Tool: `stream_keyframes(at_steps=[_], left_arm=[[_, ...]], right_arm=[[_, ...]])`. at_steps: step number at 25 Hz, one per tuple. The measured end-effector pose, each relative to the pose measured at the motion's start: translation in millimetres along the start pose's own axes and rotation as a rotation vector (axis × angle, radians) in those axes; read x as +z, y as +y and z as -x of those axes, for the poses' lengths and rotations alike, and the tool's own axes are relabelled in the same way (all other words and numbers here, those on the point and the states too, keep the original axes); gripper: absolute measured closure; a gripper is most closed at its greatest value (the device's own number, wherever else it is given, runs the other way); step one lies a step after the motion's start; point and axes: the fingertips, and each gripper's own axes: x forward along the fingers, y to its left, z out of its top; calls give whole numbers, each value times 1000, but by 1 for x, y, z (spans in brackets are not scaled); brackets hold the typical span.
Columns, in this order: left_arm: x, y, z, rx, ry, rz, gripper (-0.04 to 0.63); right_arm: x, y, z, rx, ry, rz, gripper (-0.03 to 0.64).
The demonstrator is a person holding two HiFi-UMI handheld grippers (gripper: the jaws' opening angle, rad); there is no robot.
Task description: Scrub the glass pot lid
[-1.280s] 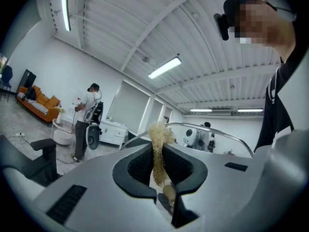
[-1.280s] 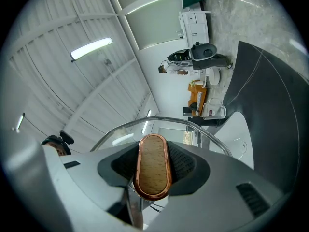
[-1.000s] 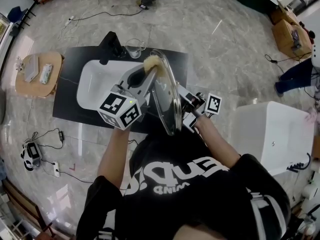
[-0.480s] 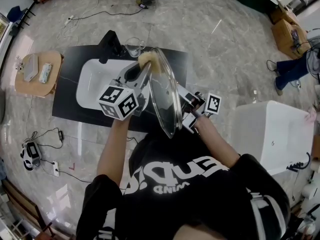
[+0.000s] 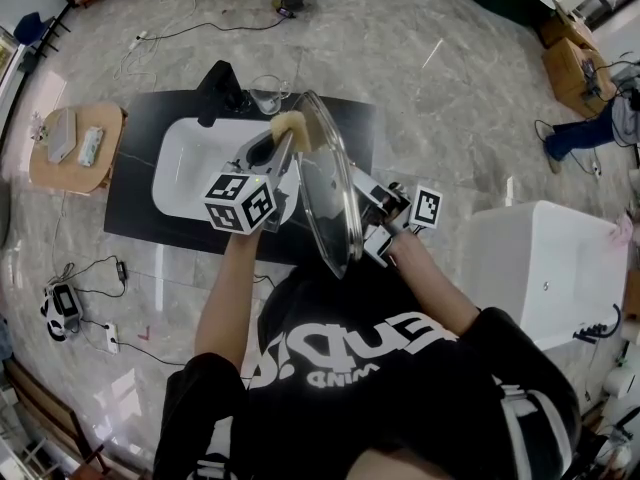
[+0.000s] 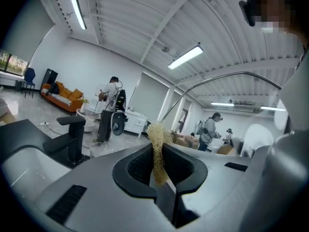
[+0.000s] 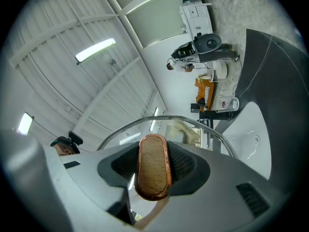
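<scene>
Glass pot lid [image 5: 335,193], mid-scrub: our right gripper [image 5: 362,190] clamps its wooden handle [image 7: 153,166], left gripper [image 5: 278,146] pinches the loofah [image 5: 292,126]; next, we sweep the glass.

White lettering is showing upside down on the chest of the person's black T-shirt [image 5: 400,368]. Its small line is appearing to read "MIND", and the large letters are too creased to read. The left gripper's marker cube [image 5: 240,203] and the right gripper's marker cube [image 5: 427,208] are showing coded squares, not letters.
</scene>
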Motion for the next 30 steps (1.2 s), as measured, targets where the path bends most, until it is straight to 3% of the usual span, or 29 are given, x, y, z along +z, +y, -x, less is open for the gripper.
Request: stream_keyframes(at_steps=[16,30], left_arm=[[-72,2,18,34,137,19,545],[-107,-55,50,-97,241,-6,545]], right_arm=[[1,2,-1,12,-6,15,445],[9,-7,5,-16,-51,32,445]])
